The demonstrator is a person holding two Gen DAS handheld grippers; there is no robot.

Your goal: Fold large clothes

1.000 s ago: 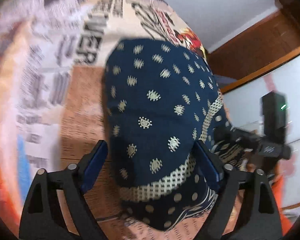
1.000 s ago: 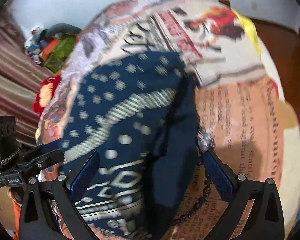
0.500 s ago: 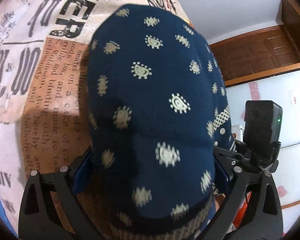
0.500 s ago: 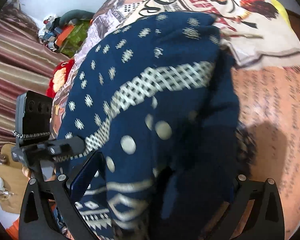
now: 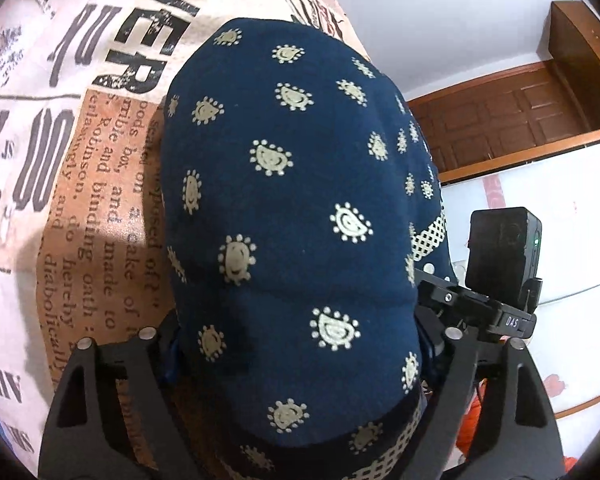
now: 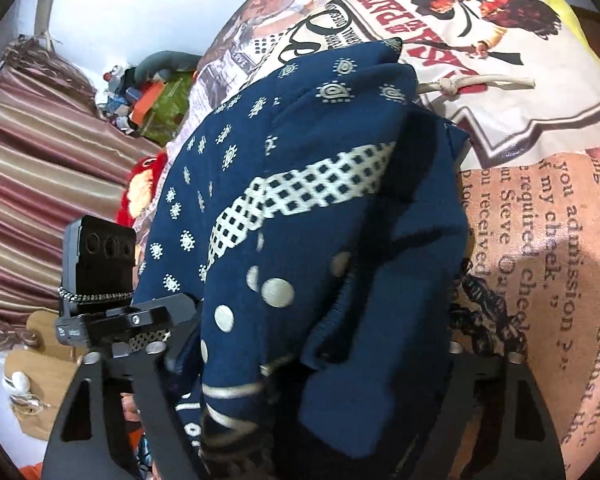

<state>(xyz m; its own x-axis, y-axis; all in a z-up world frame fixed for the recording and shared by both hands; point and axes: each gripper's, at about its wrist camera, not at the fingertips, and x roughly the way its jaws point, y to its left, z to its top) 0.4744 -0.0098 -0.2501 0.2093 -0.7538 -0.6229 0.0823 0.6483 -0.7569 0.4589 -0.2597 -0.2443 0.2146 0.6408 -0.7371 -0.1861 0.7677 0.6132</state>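
Observation:
A folded navy garment (image 5: 292, 216) with cream paisley dots and a checked band lies on a bed cover (image 5: 80, 168) printed like newspaper. My left gripper (image 5: 296, 344) is open, its jaws wide on either side of the bundle's near end; the fingertips are hidden by cloth. In the right wrist view the same garment (image 6: 320, 248) fills the middle, with a white drawstring (image 6: 472, 84) at its far edge. My right gripper (image 6: 312, 364) is open too, straddling the bundle from the other end. Each gripper shows in the other's view, the right one (image 5: 496, 280) and the left one (image 6: 100, 280).
A striped curtain (image 6: 32, 184) hangs at the left. A heap of toys and boxes (image 6: 152, 96) lies at the far end of the bed. A wooden door (image 5: 512, 116) and a white cabinet (image 5: 560, 208) stand at the right.
Both grippers have moved in toward the bundle, which now fills far more of each view and sits between the wide jaws. Both stay open.

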